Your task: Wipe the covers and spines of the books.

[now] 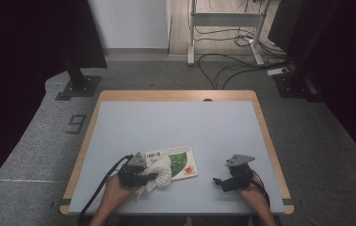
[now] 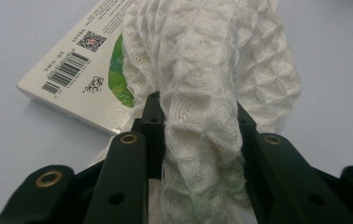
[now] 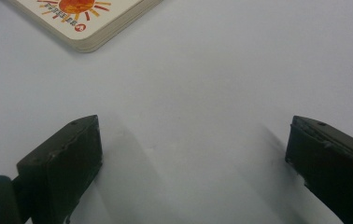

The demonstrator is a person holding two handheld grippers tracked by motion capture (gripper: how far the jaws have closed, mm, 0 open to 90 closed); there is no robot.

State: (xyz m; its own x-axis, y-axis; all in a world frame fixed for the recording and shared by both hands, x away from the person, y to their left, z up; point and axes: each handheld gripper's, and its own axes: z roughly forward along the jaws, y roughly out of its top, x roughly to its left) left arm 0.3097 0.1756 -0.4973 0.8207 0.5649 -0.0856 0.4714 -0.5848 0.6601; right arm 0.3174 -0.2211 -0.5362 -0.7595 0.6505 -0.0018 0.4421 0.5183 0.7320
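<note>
White waffle-weave cloth [image 1: 161, 170], lower centre, draped over picture book [image 1: 183, 162] on worktop [image 1: 176, 122]: soft, light, likely bunches; grip at gathered fold. Left claw [image 1: 153, 176] clamped on cloth; right claw [image 1: 217, 181] apart, empty.

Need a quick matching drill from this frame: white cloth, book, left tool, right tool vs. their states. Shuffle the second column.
Things:
1. white cloth
2. book
3. left tool
4. right tool

States:
A. jaws wide apart, nothing between them
B. lies flat on the table, partly covered
C. bunched up, pinched between two jaws
D. shut on fabric, over the book's edge

Pairs: 1-C, 2-B, 3-D, 4-A
</note>
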